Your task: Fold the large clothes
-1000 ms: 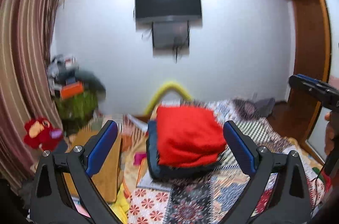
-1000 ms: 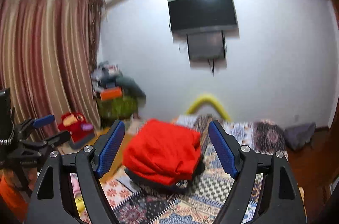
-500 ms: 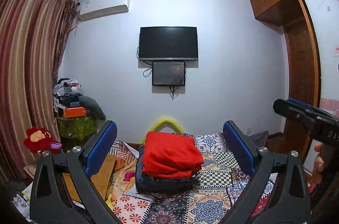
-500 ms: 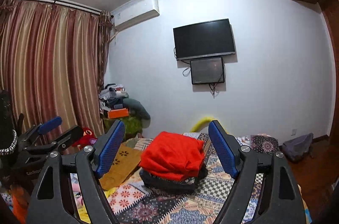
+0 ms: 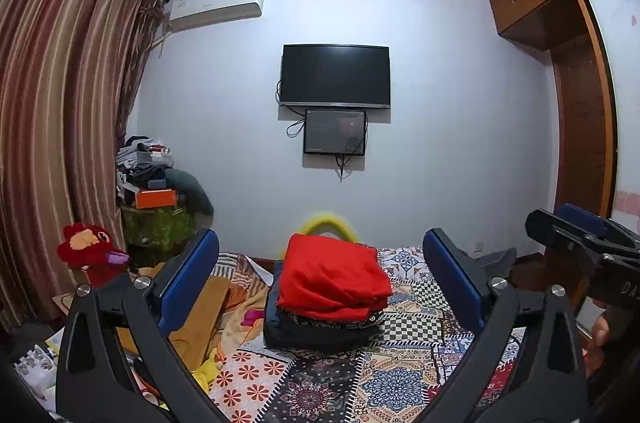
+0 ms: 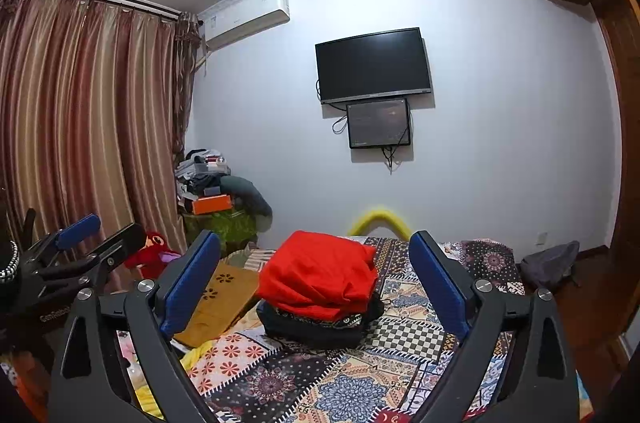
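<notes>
Both left gripper (image 5: pixel 320 279) and right gripper (image 6: pixel 314 277) spread wide, empty, held level above the bed (image 5: pixel 404 375); red garment (image 5: pixel 332 279) sits folded atop dark stack (image 5: pixel 316 333) mid-bed, so fold looks done.

Dark folded clothes (image 5: pixel 320 333) under red garment (image 5: pixel 332 277)

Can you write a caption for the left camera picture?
Open jaws frame a folded red cloth on a dark pile.
</notes>
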